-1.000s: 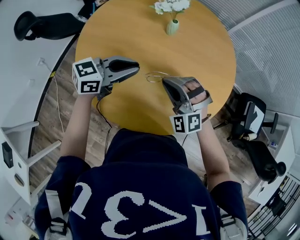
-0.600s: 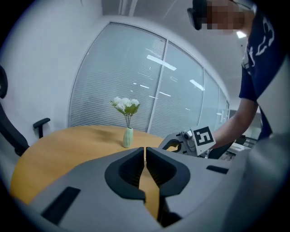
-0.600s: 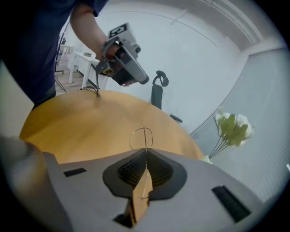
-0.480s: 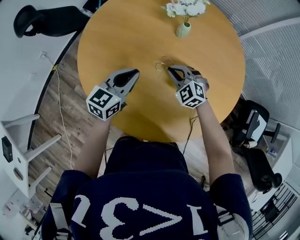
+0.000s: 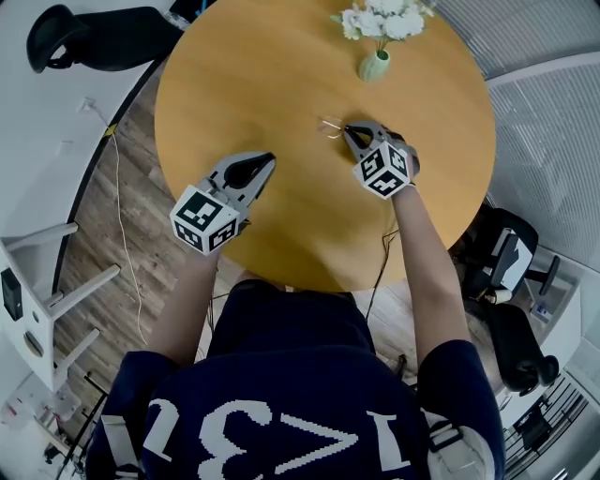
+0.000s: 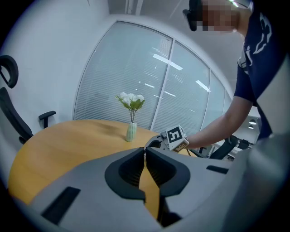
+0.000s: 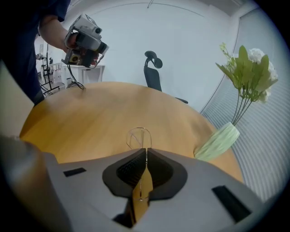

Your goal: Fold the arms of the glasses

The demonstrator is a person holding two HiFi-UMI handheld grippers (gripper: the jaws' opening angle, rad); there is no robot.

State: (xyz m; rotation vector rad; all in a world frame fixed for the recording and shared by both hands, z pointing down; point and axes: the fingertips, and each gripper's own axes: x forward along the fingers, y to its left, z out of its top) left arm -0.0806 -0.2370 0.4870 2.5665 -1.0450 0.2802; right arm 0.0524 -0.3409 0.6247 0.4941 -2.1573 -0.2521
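glasses [image 5: 330, 125]: mostly hidden by right gripper [image 5: 349, 128] | flowers [image 5: 389, 21]: cut by top edge

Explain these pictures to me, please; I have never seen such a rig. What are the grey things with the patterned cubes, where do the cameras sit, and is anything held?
There is no robot here. A person holds a pair of grey tongs in each hand, and the patterned cubes are part of them. One picture comes from a camera on the person's head, looking steeply down. The other two come from cameras riding on each pair of tongs. On the round wooden table stands a vase of white flowers. The right tongs are shut on one thin arm of the wire glasses. The left tongs are shut and empty.
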